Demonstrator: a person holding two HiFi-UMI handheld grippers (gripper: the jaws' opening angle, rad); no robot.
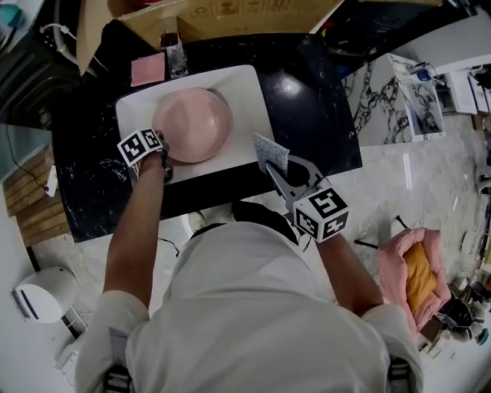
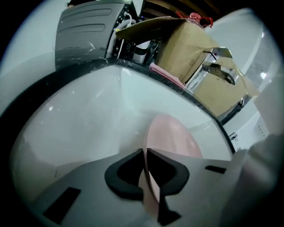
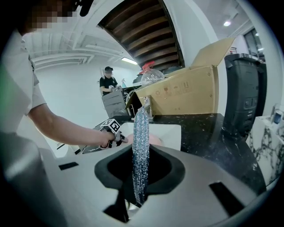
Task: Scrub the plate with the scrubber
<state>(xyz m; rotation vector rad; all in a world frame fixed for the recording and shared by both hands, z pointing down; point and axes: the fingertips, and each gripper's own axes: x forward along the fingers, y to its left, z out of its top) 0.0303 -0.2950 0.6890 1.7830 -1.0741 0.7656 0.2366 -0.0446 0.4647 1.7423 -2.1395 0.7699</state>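
A round pink plate (image 1: pixel 193 123) lies on a white square tray (image 1: pixel 249 88) on the black counter. My left gripper (image 1: pixel 166 151) is shut on the plate's near-left rim; in the left gripper view the thin pink plate (image 2: pixel 171 135) edge runs between the closed jaws of the left gripper (image 2: pixel 145 155). My right gripper (image 1: pixel 270 163) hovers at the tray's near-right corner, shut on a silvery mesh scrubber (image 1: pixel 271 152). In the right gripper view the scrubber (image 3: pixel 141 137) stands upright in the right gripper (image 3: pixel 141 155), apart from the plate (image 3: pixel 154 140).
A cardboard box (image 1: pixel 230 19) stands behind the tray, with a pink pad (image 1: pixel 147 69) and a small glass container (image 1: pixel 175 55) beside it. A pink and orange cloth bundle (image 1: pixel 418 278) lies at the right. A person (image 3: pixel 108 80) stands far behind the counter.
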